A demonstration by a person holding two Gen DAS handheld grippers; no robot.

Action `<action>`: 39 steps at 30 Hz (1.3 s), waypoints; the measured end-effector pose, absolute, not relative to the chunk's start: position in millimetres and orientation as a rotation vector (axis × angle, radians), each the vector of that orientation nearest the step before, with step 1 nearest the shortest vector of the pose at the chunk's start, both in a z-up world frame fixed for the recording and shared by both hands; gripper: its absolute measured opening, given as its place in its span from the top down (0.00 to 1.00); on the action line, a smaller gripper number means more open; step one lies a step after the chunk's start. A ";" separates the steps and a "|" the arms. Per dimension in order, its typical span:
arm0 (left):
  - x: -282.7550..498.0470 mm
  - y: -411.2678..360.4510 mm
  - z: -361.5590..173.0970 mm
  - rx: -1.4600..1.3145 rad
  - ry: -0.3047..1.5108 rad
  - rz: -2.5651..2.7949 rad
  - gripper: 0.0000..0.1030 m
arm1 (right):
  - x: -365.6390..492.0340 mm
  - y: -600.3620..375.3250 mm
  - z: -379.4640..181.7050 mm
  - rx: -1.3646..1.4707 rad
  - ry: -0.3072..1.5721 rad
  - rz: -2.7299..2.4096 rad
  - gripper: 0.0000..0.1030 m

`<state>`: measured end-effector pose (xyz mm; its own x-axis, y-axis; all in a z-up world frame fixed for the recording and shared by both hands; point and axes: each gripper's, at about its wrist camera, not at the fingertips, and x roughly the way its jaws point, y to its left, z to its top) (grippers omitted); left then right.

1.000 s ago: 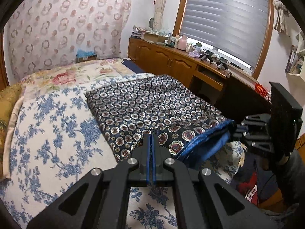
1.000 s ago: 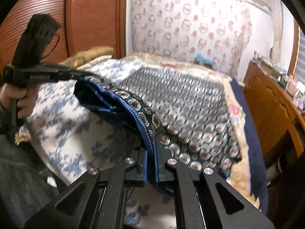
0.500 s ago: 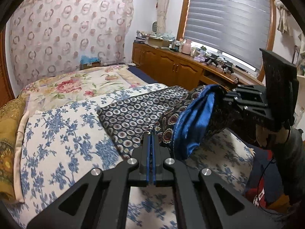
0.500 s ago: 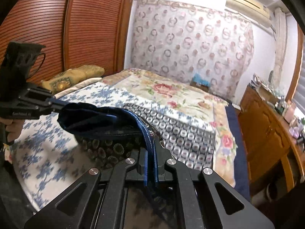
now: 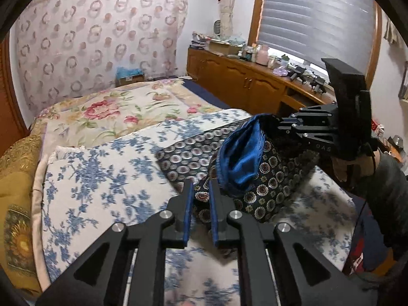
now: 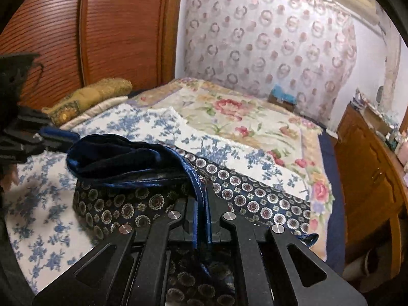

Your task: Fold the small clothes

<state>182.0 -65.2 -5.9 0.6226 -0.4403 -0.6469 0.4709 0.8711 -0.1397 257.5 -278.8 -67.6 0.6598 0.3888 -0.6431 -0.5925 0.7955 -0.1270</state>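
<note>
A dark navy garment with round medallion print and shiny blue lining (image 5: 257, 178) lies partly on the bed and is lifted at its near edge. My left gripper (image 5: 199, 191) has its jaws a little apart, and the garment's corner sits between them, loose. My right gripper (image 6: 201, 204) is shut on the garment's blue hem (image 6: 196, 186) and holds it up; it also shows in the left wrist view (image 5: 303, 130). The flat part of the garment (image 6: 255, 196) rests on the bedspread. The left gripper shows at the left edge of the right wrist view (image 6: 51, 137).
The bed has a blue-flowered white cover (image 5: 102, 178) and a rose-patterned quilt (image 5: 114, 112) behind. A gold cushion (image 5: 17, 183) lies at the left. A wooden sideboard (image 5: 255, 84) with clutter runs under the window. A wooden wardrobe (image 6: 89, 25) stands beside the bed.
Both grippers carried the garment's near edge up and forward over its flat part. My left gripper's jaws have just parted and loosened their hold; the right stays shut on the hem.
</note>
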 end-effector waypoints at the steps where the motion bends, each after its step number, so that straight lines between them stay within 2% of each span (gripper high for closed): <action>1: 186.1 -62.4 -7.7 0.043 0.742 -0.524 0.88 | 261.8 -277.7 -69.7 -0.343 0.648 0.568 0.98; 13: 231.8 -62.0 -31.9 0.080 0.841 -0.541 0.83 | 316.3 -273.3 -81.5 -0.295 0.720 0.512 0.98; 16: 240.4 -66.4 -35.6 0.086 0.852 -0.548 0.82 | 323.9 -275.7 -79.6 -0.266 0.722 0.431 0.81; 18: 247.4 -68.3 -37.7 0.090 0.859 -0.549 0.82 | 323.0 -281.8 -70.2 -0.235 0.701 0.387 0.77; 20: 254.9 -70.2 -40.6 0.097 0.866 -0.540 0.81 | 317.9 -291.6 -55.4 -0.199 0.676 0.369 0.60; 21: 258.6 -71.1 -42.4 0.100 0.870 -0.538 0.81 | 314.0 -296.5 -48.1 -0.192 0.663 0.358 0.57; 28: 278.1 -72.7 -56.1 0.081 0.905 -0.530 0.80 | 282.6 -332.1 -36.7 -0.209 0.665 0.285 0.45; 39: 302.8 -78.5 -72.6 0.080 0.939 -0.513 0.79 | 282.6 -387.2 -93.4 -0.097 0.825 0.201 0.45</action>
